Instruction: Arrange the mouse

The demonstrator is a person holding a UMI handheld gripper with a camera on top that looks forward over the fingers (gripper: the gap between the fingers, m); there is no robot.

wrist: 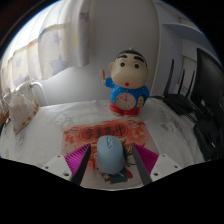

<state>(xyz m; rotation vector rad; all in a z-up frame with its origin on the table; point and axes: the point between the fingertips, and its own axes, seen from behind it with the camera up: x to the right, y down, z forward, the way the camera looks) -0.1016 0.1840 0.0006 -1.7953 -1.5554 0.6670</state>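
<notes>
A light blue computer mouse sits between my gripper's two fingers, its length pointing forward along them. Both pink pads press against its sides, so the gripper is shut on it. The mouse is over the near edge of a small mat with a red and white pattern lying on the white table. I cannot tell whether the mouse rests on the mat or is held just above it.
A cartoon boy figure in a blue outfit stands just beyond the mat. Black cables and dark equipment lie to the right. A pale object sits at the left.
</notes>
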